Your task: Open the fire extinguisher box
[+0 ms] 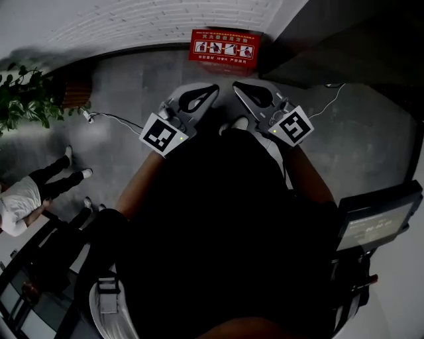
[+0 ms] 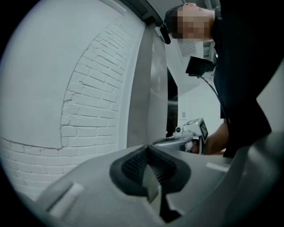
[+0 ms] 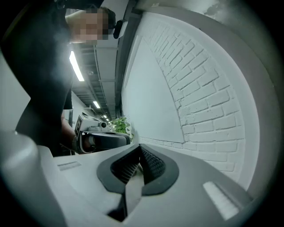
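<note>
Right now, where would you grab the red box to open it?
Probably the near edge of the labelled face on the red box, coming from the front, since its back is toward the brick wall. No handle shows from here.

white brick wall (image 1: 152,20), leafy green plant (image 1: 23,99), bystander in white shirt (image 1: 20,202), grey floor (image 1: 371,132), white cable (image 1: 119,118)

We're looking at a shared indoor space, most likely an office-building corridor or lobby. We're seeing a white-painted brick wall (image 1: 152,23), a bare grey floor (image 1: 119,86), a red fire extinguisher box (image 1: 224,48) sitting at the wall's foot, a leafy green plant (image 1: 26,99) off to the side, strip lights (image 3: 76,66) running along a long ceiling, and another person (image 1: 33,192) standing near the plant.
</note>
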A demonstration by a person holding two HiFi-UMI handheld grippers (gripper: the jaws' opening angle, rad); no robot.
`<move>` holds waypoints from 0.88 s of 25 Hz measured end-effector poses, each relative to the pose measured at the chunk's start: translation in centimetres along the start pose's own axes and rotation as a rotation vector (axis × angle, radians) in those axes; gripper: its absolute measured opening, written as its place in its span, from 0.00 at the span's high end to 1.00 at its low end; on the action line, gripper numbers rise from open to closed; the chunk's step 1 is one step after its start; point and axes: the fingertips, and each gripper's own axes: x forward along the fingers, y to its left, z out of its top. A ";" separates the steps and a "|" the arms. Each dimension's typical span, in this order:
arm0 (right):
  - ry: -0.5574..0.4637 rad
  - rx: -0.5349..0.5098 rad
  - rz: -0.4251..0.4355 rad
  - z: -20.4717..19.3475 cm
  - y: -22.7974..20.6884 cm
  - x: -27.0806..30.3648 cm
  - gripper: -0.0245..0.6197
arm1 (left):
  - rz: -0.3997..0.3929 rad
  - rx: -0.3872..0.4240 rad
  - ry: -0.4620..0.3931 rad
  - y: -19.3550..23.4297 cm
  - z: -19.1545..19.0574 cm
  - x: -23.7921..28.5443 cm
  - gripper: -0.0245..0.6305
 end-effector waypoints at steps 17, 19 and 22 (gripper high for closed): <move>0.075 0.018 -0.109 0.1 -8.7 12.7 0.95 | -0.124 -0.055 -0.052 15.6 -0.3 2.4 0.96; 0.075 0.057 -0.140 -0.5 -10.2 13.9 0.95 | -0.141 -0.062 -0.040 17.5 -1.1 2.8 0.96; 0.076 0.141 -0.209 -2.8 -13.1 14.0 0.95 | -0.164 -0.083 -0.004 19.5 -2.8 3.4 0.96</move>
